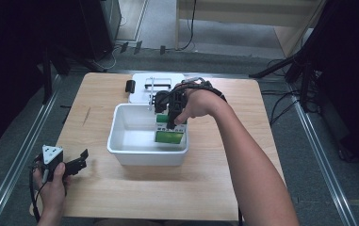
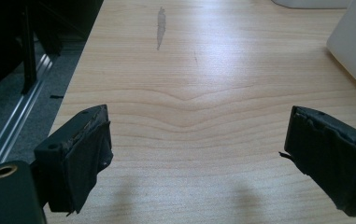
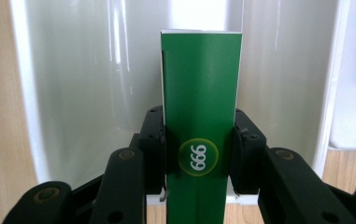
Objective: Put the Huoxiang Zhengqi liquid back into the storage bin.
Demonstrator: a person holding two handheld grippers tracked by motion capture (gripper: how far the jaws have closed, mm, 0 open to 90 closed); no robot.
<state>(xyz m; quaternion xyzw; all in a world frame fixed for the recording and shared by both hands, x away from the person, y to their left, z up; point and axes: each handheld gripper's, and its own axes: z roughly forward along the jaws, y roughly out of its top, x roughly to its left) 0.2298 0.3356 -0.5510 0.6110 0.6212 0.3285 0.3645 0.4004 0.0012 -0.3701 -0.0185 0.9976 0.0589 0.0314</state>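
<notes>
One green box marked "666" is clamped between the right gripper jaws, held over the white tub at its right side. Behind the tub lies a white lid. Left gripper — jaws spread wide, nothing between them — rests low over the wooden table, near its left edge.

Left claw sits low near the person's side, held in the left hand, jaws spread wide – right arm reaches forward, its claw clamped tight, pointing down.
</notes>
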